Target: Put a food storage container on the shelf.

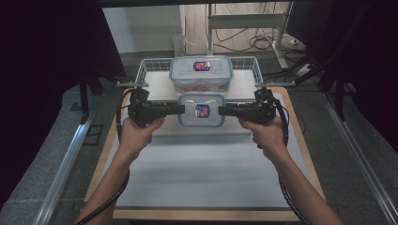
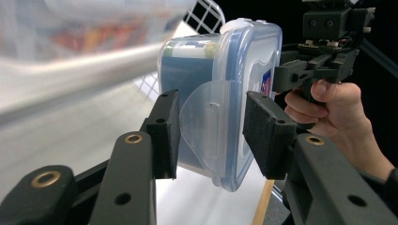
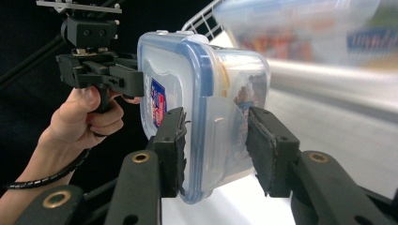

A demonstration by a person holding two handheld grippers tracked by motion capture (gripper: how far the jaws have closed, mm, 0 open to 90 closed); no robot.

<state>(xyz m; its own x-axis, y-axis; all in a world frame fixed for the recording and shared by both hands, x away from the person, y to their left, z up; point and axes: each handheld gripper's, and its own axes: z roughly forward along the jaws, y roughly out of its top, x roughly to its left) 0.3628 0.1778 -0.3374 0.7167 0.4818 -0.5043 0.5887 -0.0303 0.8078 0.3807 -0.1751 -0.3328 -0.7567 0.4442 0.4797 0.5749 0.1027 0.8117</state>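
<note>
A small clear food container (image 1: 202,110) with a blue-rimmed lid and a red-and-blue label hangs between my two grippers, just in front of a wire basket. My left gripper (image 1: 180,110) holds its left end and my right gripper (image 1: 221,111) its right end. In the left gripper view the left gripper (image 2: 211,129) has one jaw under the base and one on the lid of the container (image 2: 220,84), astride the side latch. The right gripper view shows the right gripper (image 3: 216,145) clamped the same way on the container (image 3: 187,70). Each view shows the other hand beyond.
A larger lidded container (image 1: 201,72) with reddish contents sits in the white wire basket (image 1: 150,63) at the table's far end. The white table top (image 1: 202,173) stretches toward the person. Dark curtains flank the table, and a metal stand with cables is behind the basket.
</note>
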